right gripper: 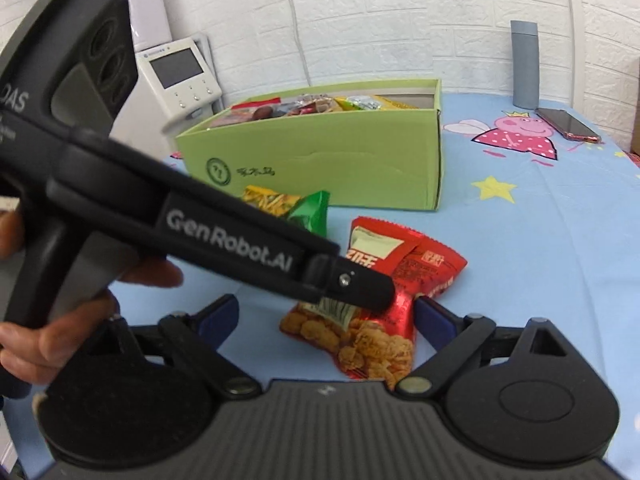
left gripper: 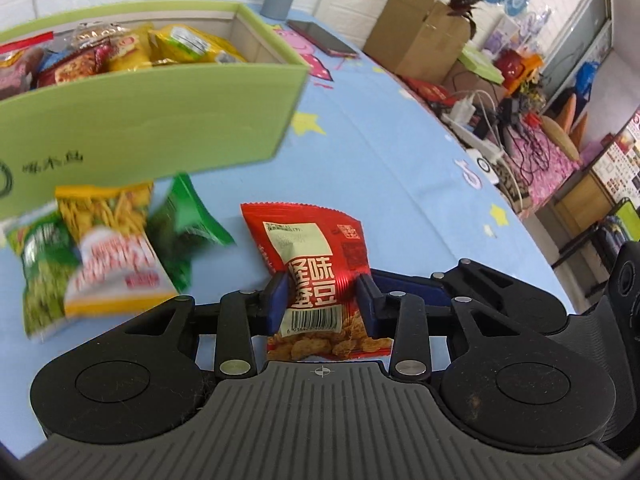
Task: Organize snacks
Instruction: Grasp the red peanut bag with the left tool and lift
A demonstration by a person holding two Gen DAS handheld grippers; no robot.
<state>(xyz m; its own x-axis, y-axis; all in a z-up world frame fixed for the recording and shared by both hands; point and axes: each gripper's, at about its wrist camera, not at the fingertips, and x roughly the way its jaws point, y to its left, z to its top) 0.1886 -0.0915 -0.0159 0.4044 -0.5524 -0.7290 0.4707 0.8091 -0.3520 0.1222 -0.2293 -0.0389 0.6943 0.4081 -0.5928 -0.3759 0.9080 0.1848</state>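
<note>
My left gripper (left gripper: pixel 322 300) is shut on a red snack packet (left gripper: pixel 312 256), pinching its lower middle just above the blue tablecloth. In the right wrist view the same red packet (right gripper: pixel 384 332) lies under the left gripper (right gripper: pixel 360 286), which crosses the frame from the left. My right gripper (right gripper: pixel 326 320) is open, its blue pads on either side of the packet's lower end without holding it. A green box (left gripper: pixel 152 120) holding several snack packets stands behind; it also shows in the right wrist view (right gripper: pixel 320 152).
A yellow packet (left gripper: pixel 116 248) and green packets (left gripper: pixel 184 224) lie in front of the box. A phone (right gripper: pixel 568 124) and a grey cylinder (right gripper: pixel 524 64) stand at the back right. A cardboard box (left gripper: pixel 420 36) and cables sit beyond the table's right edge.
</note>
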